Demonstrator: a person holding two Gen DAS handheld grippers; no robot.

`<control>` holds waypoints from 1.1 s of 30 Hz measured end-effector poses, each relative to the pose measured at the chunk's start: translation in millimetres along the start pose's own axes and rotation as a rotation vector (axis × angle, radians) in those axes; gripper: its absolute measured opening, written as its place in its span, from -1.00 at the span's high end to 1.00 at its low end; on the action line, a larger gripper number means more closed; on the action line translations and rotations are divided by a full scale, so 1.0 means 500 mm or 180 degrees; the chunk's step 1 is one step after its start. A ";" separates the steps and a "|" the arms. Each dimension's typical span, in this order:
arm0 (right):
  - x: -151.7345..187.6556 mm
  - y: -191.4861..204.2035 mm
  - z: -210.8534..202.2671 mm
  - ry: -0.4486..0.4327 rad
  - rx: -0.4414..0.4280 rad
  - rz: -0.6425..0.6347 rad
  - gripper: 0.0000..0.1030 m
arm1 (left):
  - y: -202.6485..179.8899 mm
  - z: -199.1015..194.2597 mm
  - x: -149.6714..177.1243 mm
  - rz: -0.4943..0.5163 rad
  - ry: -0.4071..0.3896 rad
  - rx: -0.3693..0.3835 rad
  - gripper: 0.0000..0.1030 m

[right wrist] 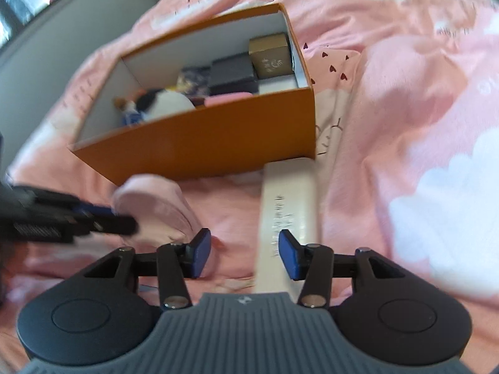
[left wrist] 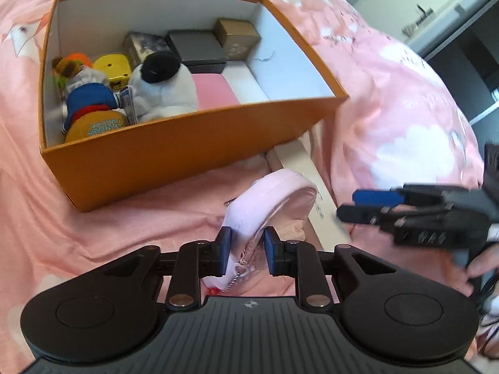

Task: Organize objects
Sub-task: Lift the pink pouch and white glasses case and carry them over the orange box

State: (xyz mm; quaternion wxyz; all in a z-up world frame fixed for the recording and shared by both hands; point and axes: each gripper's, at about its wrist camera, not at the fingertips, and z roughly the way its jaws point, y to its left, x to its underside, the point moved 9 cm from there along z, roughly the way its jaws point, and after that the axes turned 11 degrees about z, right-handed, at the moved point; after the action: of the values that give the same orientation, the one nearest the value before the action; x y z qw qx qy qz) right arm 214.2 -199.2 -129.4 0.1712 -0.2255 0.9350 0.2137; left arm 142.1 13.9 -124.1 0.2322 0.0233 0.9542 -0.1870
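**Pink pouch clamped, box just ahead**

Left gripper point(left wrist: 246, 251) is clenched on the pink pouch point(left wrist: 268, 199), pads pinching its zipper end; the pouch's long axis runs forward and tips up toward the orange box point(left wrist: 193, 152) on the pink bedding point(left wrist: 405, 109). Right gripper point(right wrist: 244, 257) hangs released, jaws apart, over a long white box point(right wrist: 290, 205) that points lengthwise at the orange box's corner.

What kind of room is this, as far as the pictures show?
Most likely a bedroom, with the work done on a bed. A pink quilt with white cloud prints covers the whole surface, soft and rumpled. An orange box on it holds plush toys and small boxes.
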 end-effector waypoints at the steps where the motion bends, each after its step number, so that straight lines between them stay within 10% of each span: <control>1: -0.001 -0.006 0.010 0.0014 0.0054 -0.0062 -0.02 | 0.004 0.001 -0.003 -0.0029 -0.0051 -0.0029 0.43; 6: -0.018 -0.032 0.062 0.0108 0.0289 -0.0222 -0.18 | 0.015 0.019 -0.011 -0.0062 -0.0145 -0.0059 -0.20; 11: -0.033 -0.054 0.099 0.0223 0.0329 -0.0203 -0.25 | 0.023 0.041 -0.003 -0.0030 -0.0070 -0.0177 -0.41; 18: -0.037 -0.067 0.136 0.0372 0.0282 -0.0099 -0.27 | 0.043 0.074 0.001 -0.0232 -0.0005 -0.0154 -0.40; 28: -0.040 -0.074 0.164 0.0465 0.0302 -0.0092 -0.25 | 0.022 0.071 -0.001 -0.0159 -0.0011 -0.0150 0.31; 33: -0.037 -0.067 0.132 0.0372 0.0239 -0.0094 -0.24 | 0.008 0.038 -0.006 -0.0245 -0.0123 0.0017 0.36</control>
State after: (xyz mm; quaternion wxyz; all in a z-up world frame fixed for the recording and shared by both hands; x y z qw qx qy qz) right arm 261.0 -188.3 -188.3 0.1277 -0.2448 0.9473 0.1624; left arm 153.7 10.8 -139.6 0.2432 -0.0164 0.9492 -0.1989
